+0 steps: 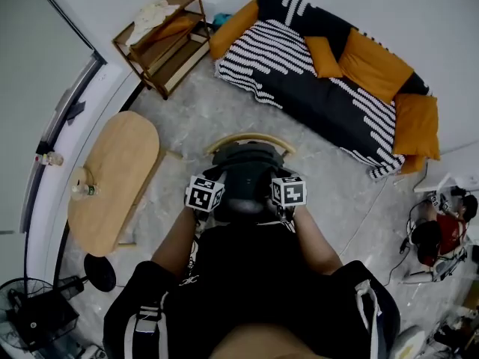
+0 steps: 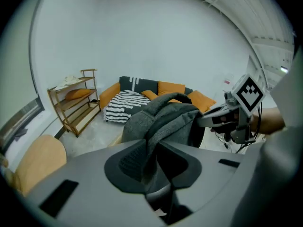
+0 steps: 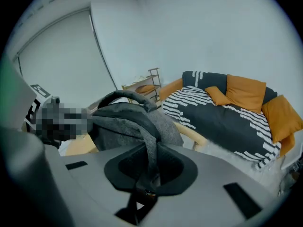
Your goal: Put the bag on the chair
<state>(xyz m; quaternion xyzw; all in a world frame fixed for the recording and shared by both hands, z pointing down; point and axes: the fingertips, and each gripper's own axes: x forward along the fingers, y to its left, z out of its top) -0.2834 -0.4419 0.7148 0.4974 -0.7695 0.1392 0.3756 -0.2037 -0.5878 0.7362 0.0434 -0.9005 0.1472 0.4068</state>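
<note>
I hold a dark grey backpack up between both grippers, just above a chair with a curved wooden back. My left gripper is shut on one shoulder strap, which runs up from its jaws to the bag. My right gripper is shut on the other strap, and the bag hangs in front of it with its top handle arched up. The chair's pale wooden rim shows below and behind the bag. The seat is hidden under the bag.
A black and white striped sofa with orange cushions stands ahead. A wooden shelf rack is at the far left. An oval wooden table with a bottle is on the left. A person sits at the right, amid cables.
</note>
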